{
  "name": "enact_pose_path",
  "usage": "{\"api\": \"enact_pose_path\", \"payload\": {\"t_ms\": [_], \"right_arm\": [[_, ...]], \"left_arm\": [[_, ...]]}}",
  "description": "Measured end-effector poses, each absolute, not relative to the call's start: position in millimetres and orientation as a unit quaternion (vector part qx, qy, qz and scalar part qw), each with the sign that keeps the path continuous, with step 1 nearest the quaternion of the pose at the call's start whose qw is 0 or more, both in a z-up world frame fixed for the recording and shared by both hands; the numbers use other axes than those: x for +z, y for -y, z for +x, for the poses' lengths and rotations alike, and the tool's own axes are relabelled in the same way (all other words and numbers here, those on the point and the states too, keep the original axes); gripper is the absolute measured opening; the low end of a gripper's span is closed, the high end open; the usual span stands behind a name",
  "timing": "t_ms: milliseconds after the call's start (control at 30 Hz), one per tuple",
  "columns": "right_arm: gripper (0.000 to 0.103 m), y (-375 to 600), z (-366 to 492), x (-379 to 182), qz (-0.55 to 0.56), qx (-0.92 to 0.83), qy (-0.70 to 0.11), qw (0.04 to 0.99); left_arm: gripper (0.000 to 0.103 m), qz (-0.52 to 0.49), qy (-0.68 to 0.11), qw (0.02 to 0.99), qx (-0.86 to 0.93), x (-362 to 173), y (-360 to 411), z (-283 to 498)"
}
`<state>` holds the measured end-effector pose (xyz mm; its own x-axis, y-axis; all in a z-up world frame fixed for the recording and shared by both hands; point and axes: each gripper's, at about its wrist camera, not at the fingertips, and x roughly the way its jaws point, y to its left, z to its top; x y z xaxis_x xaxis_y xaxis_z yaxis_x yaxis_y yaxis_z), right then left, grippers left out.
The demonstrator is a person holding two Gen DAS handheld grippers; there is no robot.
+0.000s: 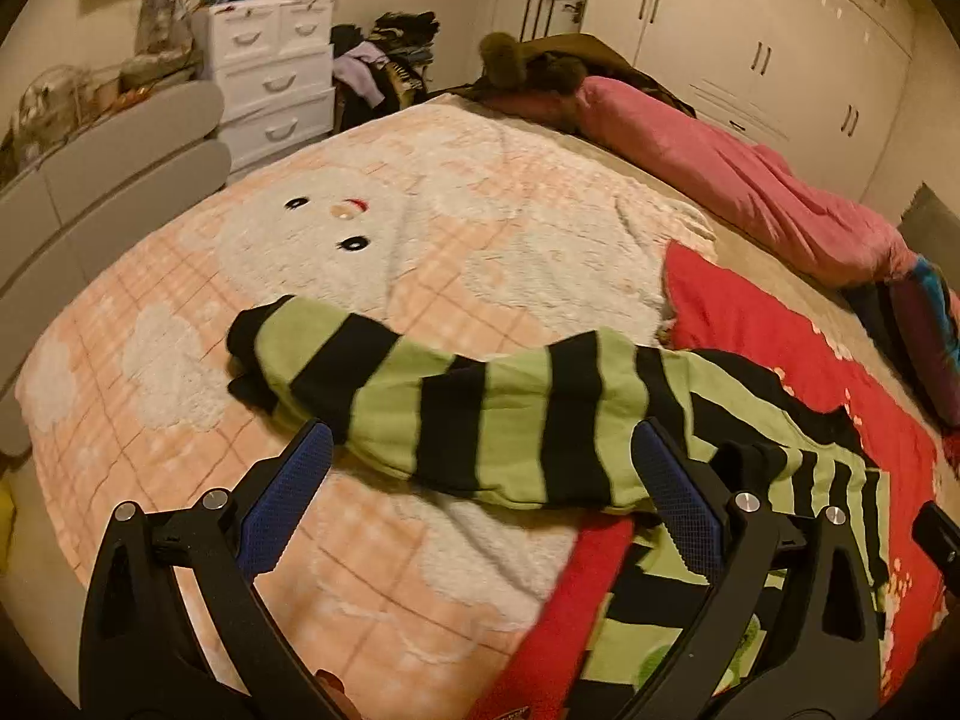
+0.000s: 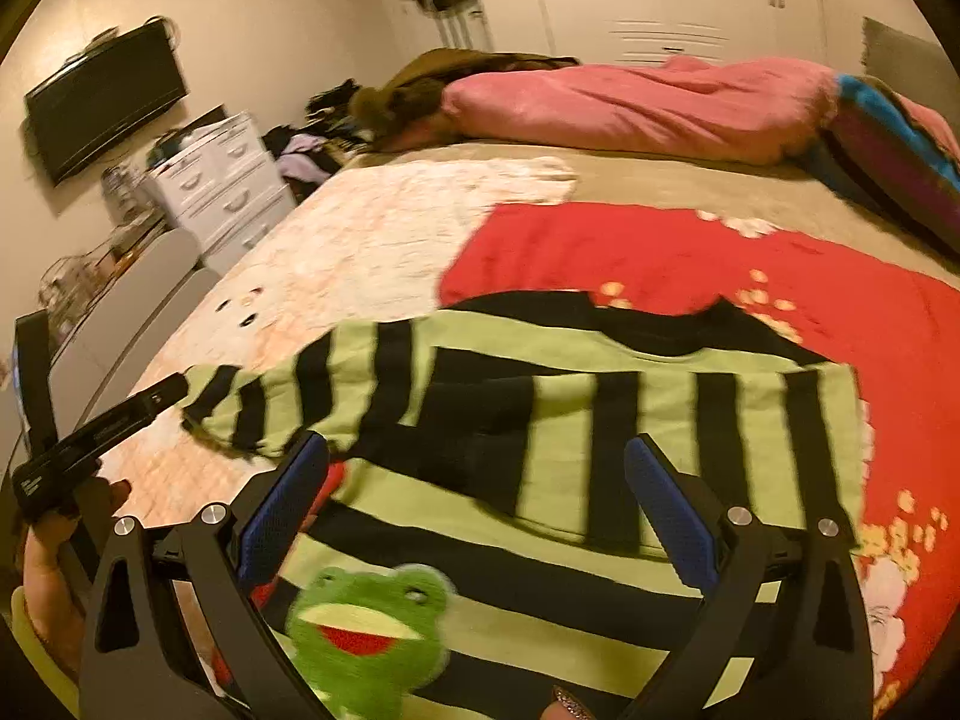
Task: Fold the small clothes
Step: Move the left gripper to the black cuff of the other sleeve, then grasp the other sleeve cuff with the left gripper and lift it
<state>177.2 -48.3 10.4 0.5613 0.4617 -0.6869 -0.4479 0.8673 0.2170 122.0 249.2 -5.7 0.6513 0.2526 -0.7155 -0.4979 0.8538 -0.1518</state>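
A small green-and-black striped sweater [image 1: 498, 414] lies on the bed. One sleeve stretches out to the left over the peach blanket [image 1: 360, 192]. Its body [image 2: 570, 420] rests on a red cloth [image 2: 720, 264]; a green frog patch [image 2: 366, 630] shows at the near hem. My left gripper [image 1: 480, 468] is open and empty, hovering just above the sleeve. My right gripper [image 2: 477, 474] is open and empty over the sweater's body. The left gripper's body [image 2: 90, 438], held by a hand, shows at the left of the right wrist view.
A rolled pink duvet [image 1: 720, 168] and a brown coat [image 1: 540, 66] lie along the bed's far side. A white drawer unit [image 1: 270, 72] and a clothes pile [image 1: 384, 60] stand beyond the bed. A grey footboard [image 1: 90, 204] runs along the left. White wardrobes [image 1: 780, 36] line the back wall.
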Motion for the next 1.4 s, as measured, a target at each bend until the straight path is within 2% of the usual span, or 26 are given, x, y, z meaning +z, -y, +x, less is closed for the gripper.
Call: {"api": "enact_pose_path", "payload": {"t_ms": [400, 767, 800, 867, 933, 1033, 1100, 1333, 1367, 1400], "right_arm": [[0.099, -22.8, 167.2, 8.7, -0.013, 0.321, -0.395, 0.861], [0.098, -66.0, 157.7, -8.4, -0.036, 0.359, -0.413, 0.836], [0.098, -66.5, 157.3, -10.9, -0.033, 0.358, -0.415, 0.836], [0.098, -66.4, 158.0, -16.1, -0.028, 0.355, -0.422, 0.834], [0.098, -64.7, 159.9, -22.0, -0.022, 0.352, -0.430, 0.831], [0.098, -61.8, 162.0, -27.1, -0.020, 0.344, -0.434, 0.832], [0.098, -58.0, 163.6, -30.7, -0.013, 0.341, -0.440, 0.831], [0.098, -46.6, 168.3, -38.1, -0.001, 0.329, -0.450, 0.830], [0.098, -44.8, 168.4, -39.0, -0.001, 0.328, -0.451, 0.830], [0.098, -43.2, 168.6, -39.6, 0.000, 0.327, -0.452, 0.830]], "left_arm": [[0.094, -0.255, -0.346, 0.861, 0.273, -16.8, -336.7, 86.9], [0.091, -0.396, -0.309, 0.816, 0.287, -47.9, -409.5, 51.8], [0.088, -0.420, -0.304, 0.809, 0.276, -54.2, -413.9, 51.1], [0.075, -0.452, -0.301, 0.799, 0.259, -65.5, -417.8, 53.2], [0.051, -0.477, -0.299, 0.789, 0.245, -76.3, -420.2, 57.5], [0.030, -0.512, -0.296, 0.778, 0.216, -91.1, -421.0, 66.6], [0.025, -0.519, -0.296, 0.775, 0.204, -96.6, -418.5, 72.6], [0.025, -0.522, -0.291, 0.777, 0.195, -103.3, -417.9, 87.0], [0.027, -0.519, -0.292, 0.779, 0.197, -103.3, -419.0, 89.2], [0.033, -0.516, -0.293, 0.780, 0.200, -103.5, -420.5, 91.0]]}}
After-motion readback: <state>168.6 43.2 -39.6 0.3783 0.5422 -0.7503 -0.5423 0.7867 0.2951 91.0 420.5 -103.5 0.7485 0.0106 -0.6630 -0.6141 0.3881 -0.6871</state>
